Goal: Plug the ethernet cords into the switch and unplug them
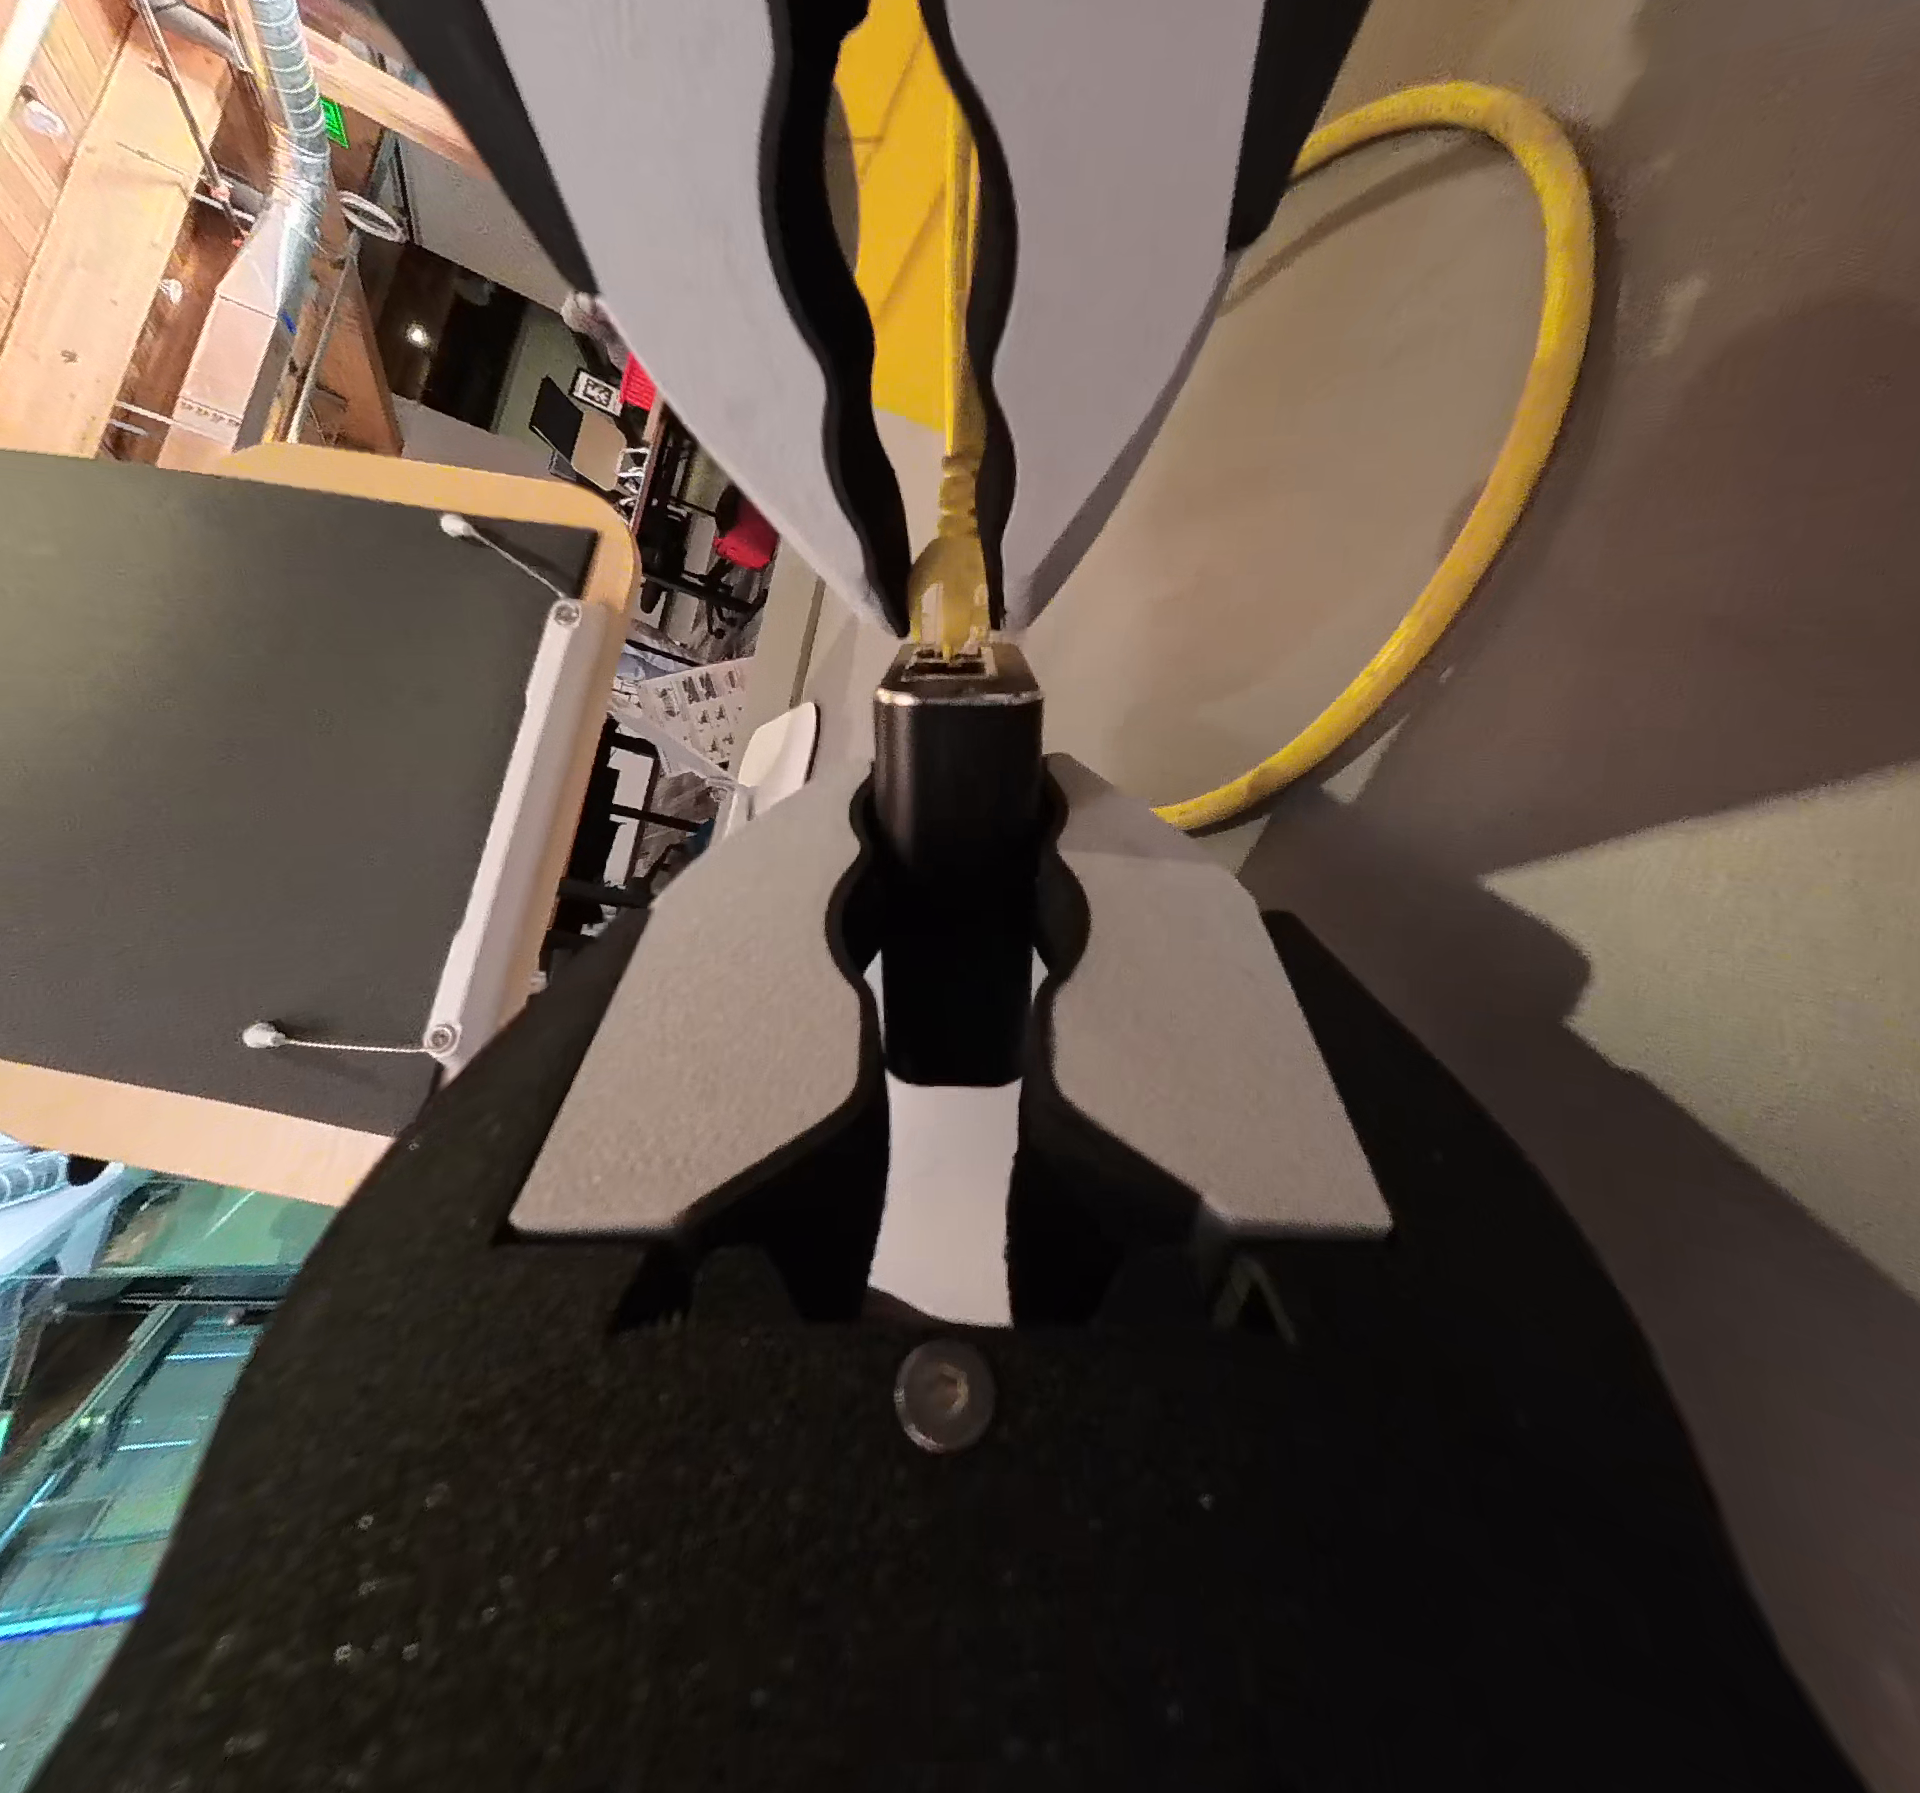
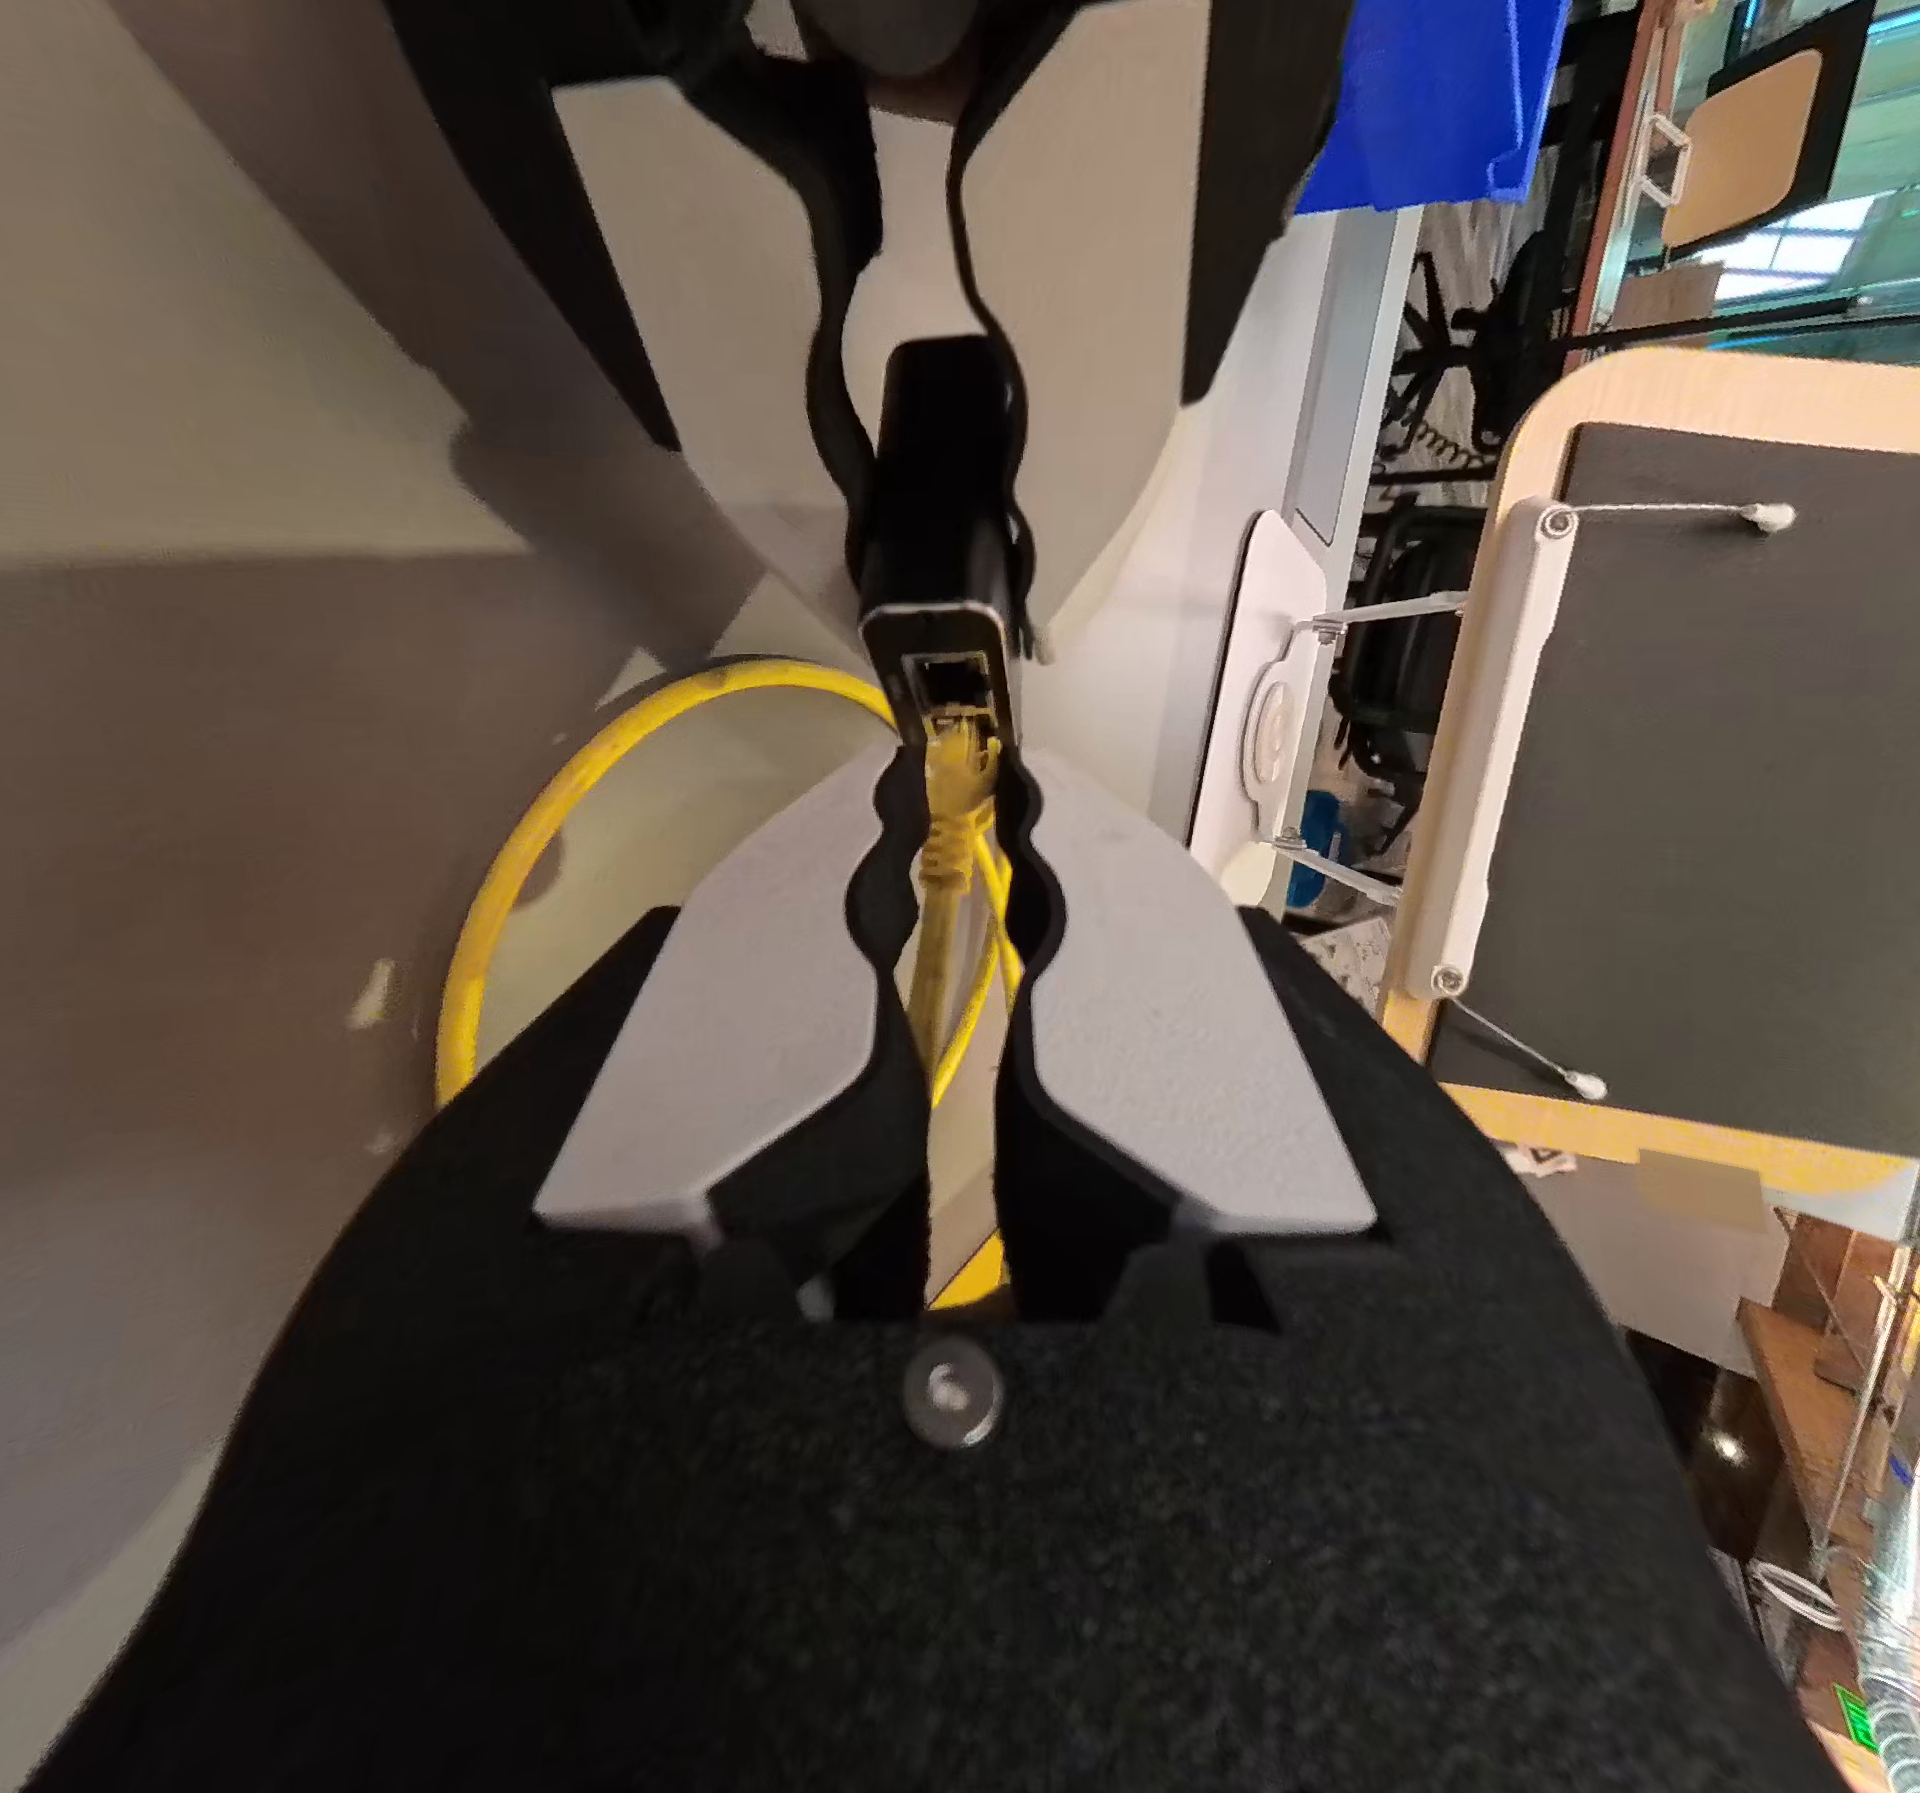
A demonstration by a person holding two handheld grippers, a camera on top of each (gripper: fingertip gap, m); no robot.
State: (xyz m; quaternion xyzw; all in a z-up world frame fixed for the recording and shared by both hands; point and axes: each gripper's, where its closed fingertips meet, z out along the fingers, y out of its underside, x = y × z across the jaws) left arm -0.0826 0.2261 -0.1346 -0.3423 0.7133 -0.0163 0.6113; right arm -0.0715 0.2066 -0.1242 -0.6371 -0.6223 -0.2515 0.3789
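Left wrist view: left gripper (image 1: 956,808) clamped on the black switch (image 1: 954,808), long axis running straight away from the camera, port end facing the right gripper (image 1: 948,605) opposite. Yellow ethernet cord (image 1: 1538,372) loops beside the switch over the grey table (image 1: 1714,964).

Right wrist view: right gripper (image 2: 961,777) closed on the cord's plug (image 2: 958,767), tip at the switch's (image 2: 940,538) port, pointing into it. Black board (image 2: 1714,756) well off to the side.

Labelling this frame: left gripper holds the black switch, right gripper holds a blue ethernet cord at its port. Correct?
Not quite: the ethernet cord is yellow, not blue, as the right wrist view shows. The rest stands: left gripper clamps the black switch, right gripper holds the cord's plug at its port.
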